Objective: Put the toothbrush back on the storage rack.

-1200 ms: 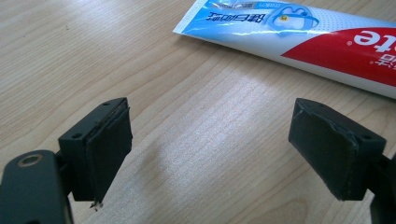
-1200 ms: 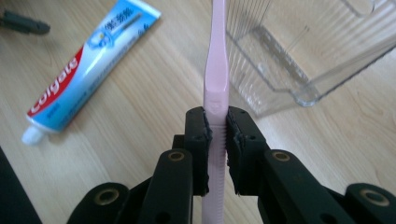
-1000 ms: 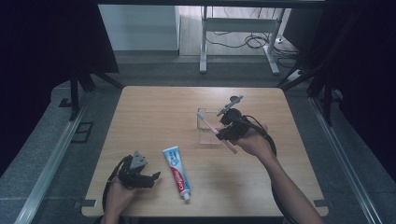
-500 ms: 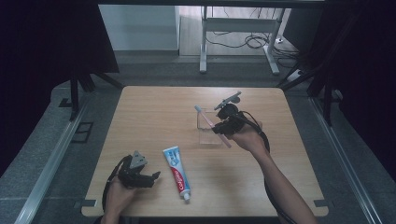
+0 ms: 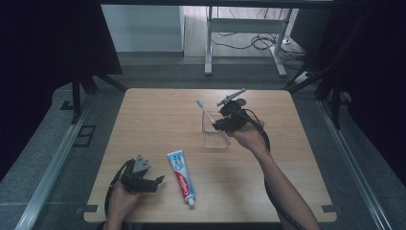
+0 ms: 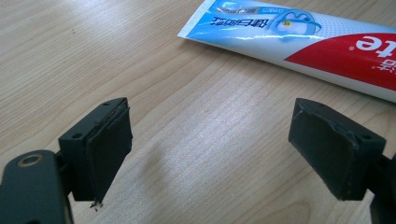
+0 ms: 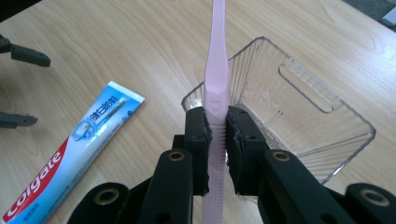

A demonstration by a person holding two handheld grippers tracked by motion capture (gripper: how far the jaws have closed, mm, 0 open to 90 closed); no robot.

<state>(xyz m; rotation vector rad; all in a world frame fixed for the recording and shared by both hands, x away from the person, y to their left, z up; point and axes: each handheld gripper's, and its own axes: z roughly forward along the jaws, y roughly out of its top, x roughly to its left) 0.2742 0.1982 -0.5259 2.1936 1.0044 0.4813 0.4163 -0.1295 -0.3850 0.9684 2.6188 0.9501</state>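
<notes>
My high camera sits above the near edge of the table (image 5: pixel 158 120), looking forward and down on the whole top. My left gripper camera rides low and close over the near-left wood, facing the toothpaste tube (image 6: pixel 299 35). My right gripper camera looks down closely on the clear box (image 7: pixel 299 107); the tube lies in all three views.

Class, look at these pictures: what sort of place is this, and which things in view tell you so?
Probably a lab or recording workspace, not a bathroom: a bare wooden table ringed by dark curtains, loose cables on the floor behind, and hand-held tongs, the right tongs gripping a pink toothbrush.
</notes>
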